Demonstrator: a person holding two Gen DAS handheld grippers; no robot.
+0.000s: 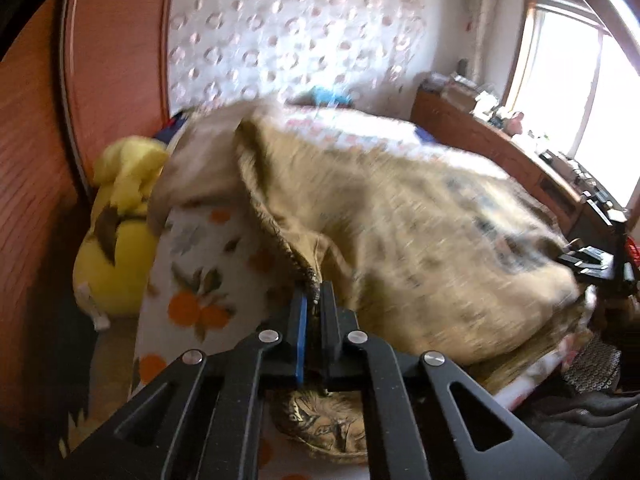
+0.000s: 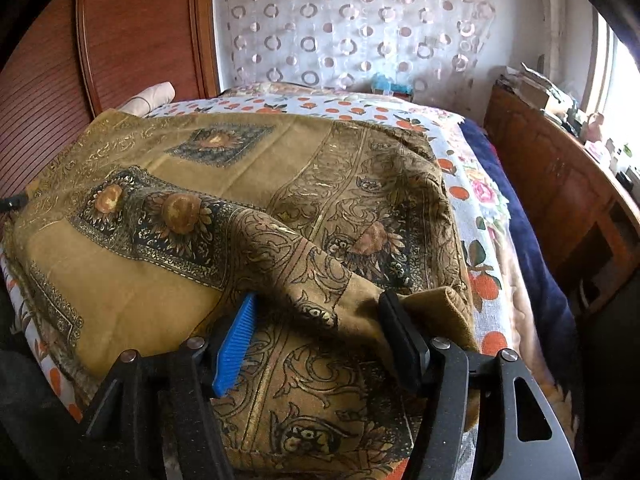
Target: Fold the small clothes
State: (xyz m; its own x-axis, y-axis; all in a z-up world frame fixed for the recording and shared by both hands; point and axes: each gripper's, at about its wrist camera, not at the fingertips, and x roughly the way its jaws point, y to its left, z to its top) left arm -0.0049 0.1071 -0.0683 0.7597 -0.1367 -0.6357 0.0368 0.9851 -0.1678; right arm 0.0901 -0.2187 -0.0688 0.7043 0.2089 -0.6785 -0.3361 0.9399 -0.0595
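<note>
Nearest in the left wrist view, the left gripper (image 1: 313, 300) has its 2 fingers pinched tight on the patterned hem of the scarf (image 1: 400, 220). The cloth rises from that grip and drapes away in a blurred tan sheet across the bed (image 1: 208, 264), with one flap folded over at its far left. More of the hem hangs below the fingers. At the right edge of that view the right gripper (image 1: 592, 264) shows as a dark shape at the cloth's far corner.

In the right wrist view the right gripper (image 2: 320, 320) stands wide open, blue pad on the left and black pad on the right. A raised ridge of the scarf (image 2: 280, 216) runs between the fingers; the pads do not press on it. The rest of the scarf lies spread and rumpled on the bed (image 2: 484, 308), covering most of the near half of the orange-print sheet.

Left of the bed sits a yellow plush (image 1: 116, 248) against the wooden wall. Beyond the bed hangs a curtain (image 2: 352, 28) with ring shapes. A wooden cabinet (image 2: 560, 200) lines the right side under a bright window (image 1: 580, 92).
</note>
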